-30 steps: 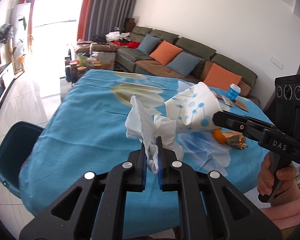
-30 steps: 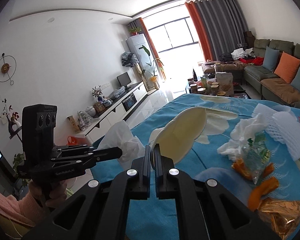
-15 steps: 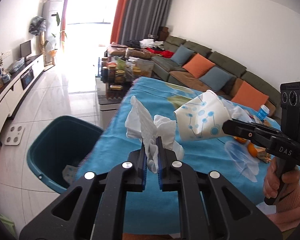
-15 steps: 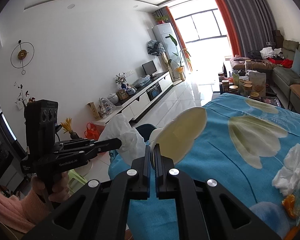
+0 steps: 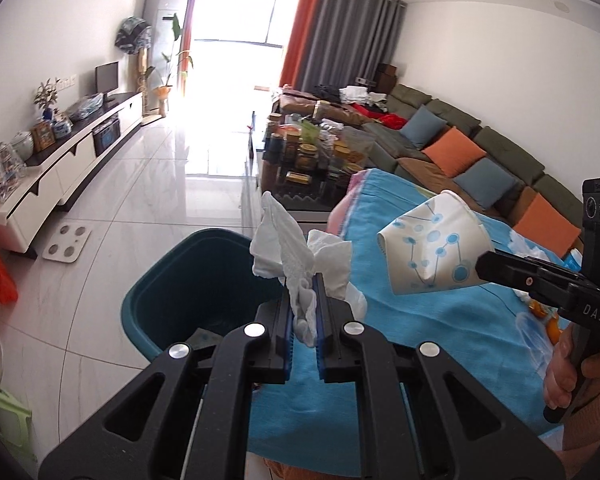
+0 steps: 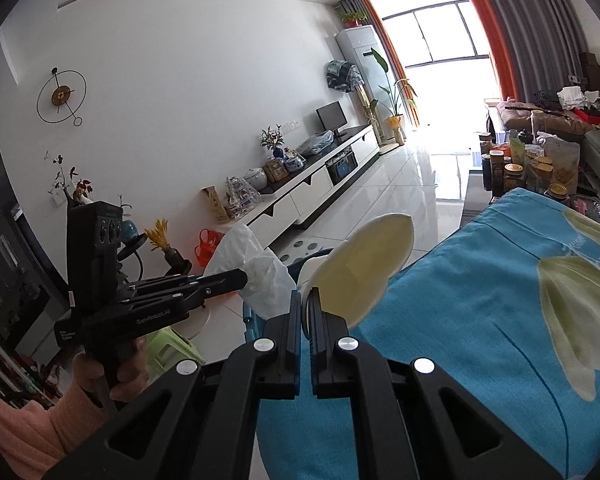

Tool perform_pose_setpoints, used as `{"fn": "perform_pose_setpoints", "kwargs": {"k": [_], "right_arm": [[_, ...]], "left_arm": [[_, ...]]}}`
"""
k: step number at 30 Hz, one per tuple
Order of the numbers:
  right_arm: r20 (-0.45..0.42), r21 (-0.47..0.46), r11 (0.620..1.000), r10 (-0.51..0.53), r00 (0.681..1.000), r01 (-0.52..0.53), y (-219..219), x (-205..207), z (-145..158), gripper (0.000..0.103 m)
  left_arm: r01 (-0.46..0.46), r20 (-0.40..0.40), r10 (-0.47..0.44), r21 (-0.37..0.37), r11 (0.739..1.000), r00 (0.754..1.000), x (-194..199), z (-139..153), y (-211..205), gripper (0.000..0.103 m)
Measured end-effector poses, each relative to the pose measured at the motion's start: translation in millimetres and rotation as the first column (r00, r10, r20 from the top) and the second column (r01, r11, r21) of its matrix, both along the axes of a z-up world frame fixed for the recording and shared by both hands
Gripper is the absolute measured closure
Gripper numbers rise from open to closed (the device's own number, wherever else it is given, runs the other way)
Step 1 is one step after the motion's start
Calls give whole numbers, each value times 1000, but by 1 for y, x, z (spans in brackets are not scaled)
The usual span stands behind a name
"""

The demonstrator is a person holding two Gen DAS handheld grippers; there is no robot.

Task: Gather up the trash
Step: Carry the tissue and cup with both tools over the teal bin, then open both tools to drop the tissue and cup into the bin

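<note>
My left gripper (image 5: pixel 303 280) is shut on a crumpled white tissue (image 5: pixel 296 252), held in the air over the near rim of a dark teal trash bin (image 5: pixel 188 280) on the floor. My right gripper (image 6: pixel 305 296) is shut on the rim of a squashed white paper cup (image 6: pixel 364 264) with blue dots. In the left wrist view the cup (image 5: pixel 432 248) hangs just right of the tissue, above the edge of the table with the blue floral cloth (image 5: pixel 420 320). The right wrist view shows the left gripper (image 6: pixel 244 278) with the tissue (image 6: pixel 256 276) at lower left.
Orange peel and other scraps (image 5: pixel 540 308) lie on the cloth at the right. A low table crowded with jars (image 5: pixel 312 156) stands beyond the bin, a sofa (image 5: pixel 460 152) behind it. A white scale (image 5: pixel 66 237) lies on the tile floor. A green stool (image 6: pixel 172 344) stands near the bin.
Both grippers have swung left off the table with their loads. The bin has come from the left edge of the left wrist view to right under the tissue.
</note>
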State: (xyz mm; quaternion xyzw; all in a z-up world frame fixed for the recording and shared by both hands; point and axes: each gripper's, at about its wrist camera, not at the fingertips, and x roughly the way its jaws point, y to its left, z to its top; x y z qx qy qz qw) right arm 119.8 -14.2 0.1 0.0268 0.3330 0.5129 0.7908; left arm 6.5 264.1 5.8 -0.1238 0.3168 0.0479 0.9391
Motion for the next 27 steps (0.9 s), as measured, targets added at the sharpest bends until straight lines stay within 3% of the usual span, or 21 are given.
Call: {"fn": "perform_pose_setpoints", "kwargs": {"k": [10,27], "right_arm": [[-44,-64,997,32,999,-35,49,16,-18,100],[-110,-194,980,31,993,-52,113,35,-46,99]], "left_arm": [[-75,-83,73,-24,997,994,18,-28,36,94],[-108,-205,101,-24,994,973,54,-74,44,92]]}}
